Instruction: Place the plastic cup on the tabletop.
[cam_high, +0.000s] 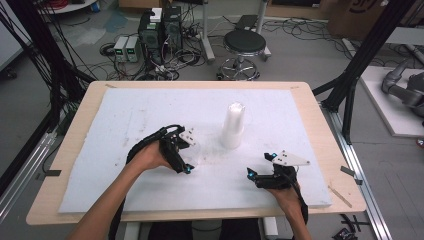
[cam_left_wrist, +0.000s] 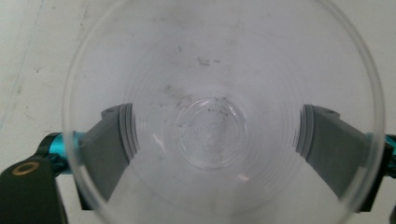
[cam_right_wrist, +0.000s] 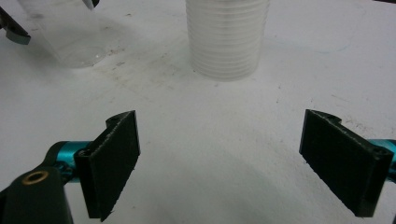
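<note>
Clear cup (cam_left_wrist: 210, 130) stands left of the cup stack (cam_high: 233, 126) on the white foam board (cam_high: 125, 115), between the left gripper's (cam_high: 186, 150) spread, non-pressing jaws; right gripper (cam_high: 260, 167) gapes empty, nearer the person.

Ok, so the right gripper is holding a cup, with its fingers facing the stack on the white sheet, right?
Not quite. The right gripper holds nothing: its fingers stand wide apart over the bare sheet, as the right gripper view shows. It does face the stack. The single cup sits between the left gripper's fingers.
</note>
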